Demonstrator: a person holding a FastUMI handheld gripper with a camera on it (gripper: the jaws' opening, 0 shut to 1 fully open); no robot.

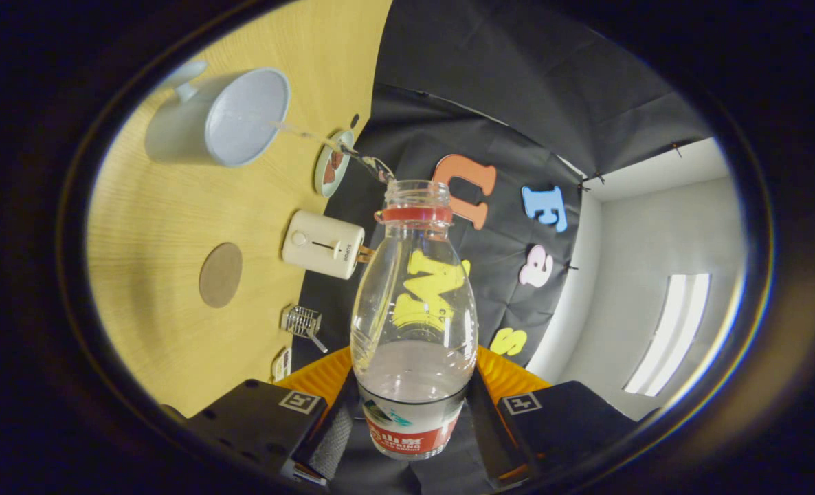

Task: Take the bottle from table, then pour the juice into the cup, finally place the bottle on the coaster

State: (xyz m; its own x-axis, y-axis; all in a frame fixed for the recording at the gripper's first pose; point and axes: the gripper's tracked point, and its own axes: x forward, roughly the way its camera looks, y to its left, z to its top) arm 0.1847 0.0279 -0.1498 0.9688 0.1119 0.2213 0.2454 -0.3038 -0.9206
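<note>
- The gripper (413, 412) is at the bottom centre of the frame, and its two fingers press on the lower part of the bottle (414, 302) from both sides, so it is closed around the bottle.
- The bottle is clear plastic with a red ring at the neck and has no cap; some clear liquid lies in its lower part, near the fingers.
- A thin stream of liquid (325, 143) leaves the mouth of the bottle and goes toward the upper left, into the cup (242, 117).
- The cup is pale, with a handle, and stands on the wooden table (153, 227) in the upper left of the frame.
- The round brown coaster (220, 274) lies on the table at centre left, well apart from the cup.
- Near the table's far edge are a small plate (332, 163), a white toaster (323, 244) and a small metal wire object (302, 321), in one row.
</note>
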